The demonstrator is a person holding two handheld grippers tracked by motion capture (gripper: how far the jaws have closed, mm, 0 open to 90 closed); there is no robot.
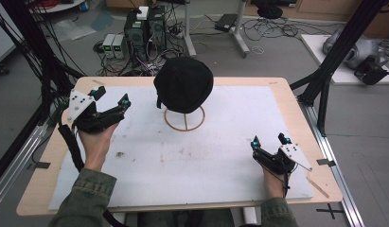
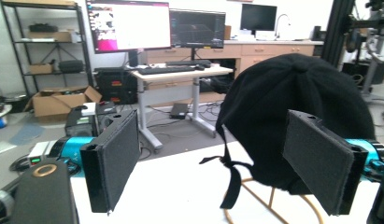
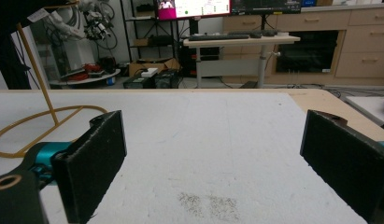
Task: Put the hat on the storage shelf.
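White sheet [image 1: 206,156] covers most of the wooden table [image 1: 287,94], with a cluttered lab floor behind it. Left gripper [image 1: 111,97] is up at the far left of the sheet, jaws spread wide and holding nothing. Just ahead and to its right, a black cap [image 1: 184,84] sits on a yellow wire stand [image 1: 184,124]; its strap [image 2: 231,179] dangles down. Right gripper [image 1: 269,140] is near the sheet's right edge, also gaping and empty, with the stand well off to its front-left.

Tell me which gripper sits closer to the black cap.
The left gripper: it is raised beside the black cap on its wire stand. The right gripper rests low near the table's right front.
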